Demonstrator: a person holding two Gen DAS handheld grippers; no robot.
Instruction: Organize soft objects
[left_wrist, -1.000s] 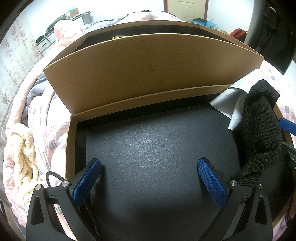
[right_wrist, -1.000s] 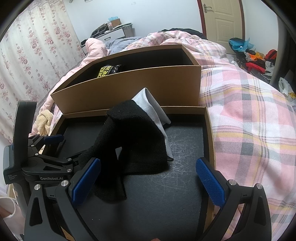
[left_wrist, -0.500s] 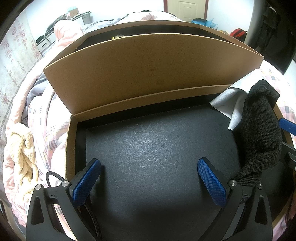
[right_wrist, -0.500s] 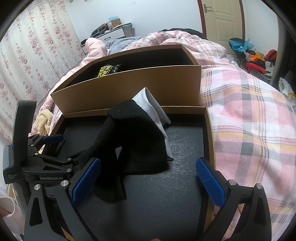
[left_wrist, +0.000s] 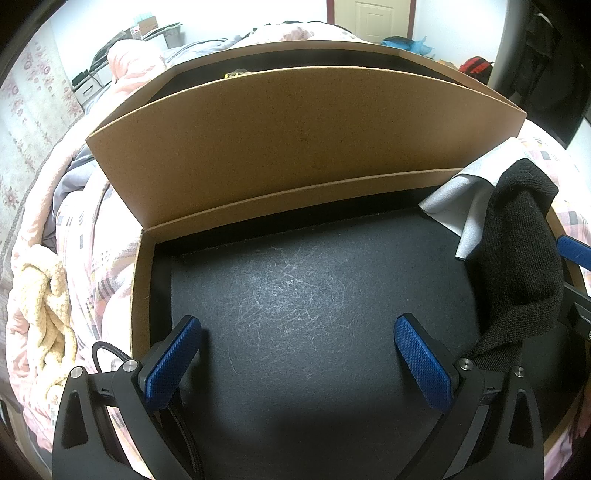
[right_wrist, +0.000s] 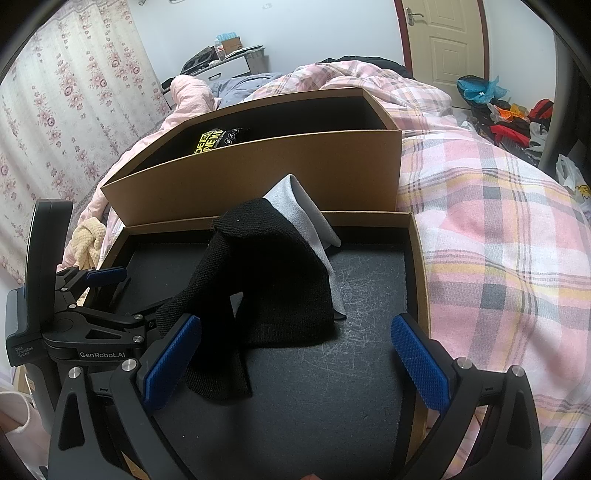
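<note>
A black knit cloth (right_wrist: 273, 280) lies humped in a shallow cardboard tray (right_wrist: 417, 266) with a black felt floor, partly over a grey cloth (right_wrist: 299, 206). My right gripper (right_wrist: 295, 360) is open just in front of the black cloth, its left pad by the cloth's trailing end. In the left wrist view my left gripper (left_wrist: 297, 363) is open over bare felt in the left half of the tray (left_wrist: 140, 295). The black cloth (left_wrist: 517, 266) and the grey cloth (left_wrist: 465, 199) sit to its right, and the black one touches the outside of its right finger.
A taller cardboard box (right_wrist: 258, 177) stands behind the tray and holds a black packet with yellow lettering (right_wrist: 218, 138). Both sit on a bed with a pink plaid quilt (right_wrist: 498, 221). A cream towel (left_wrist: 44, 306) lies left of the tray. Clutter lies on the floor by the door.
</note>
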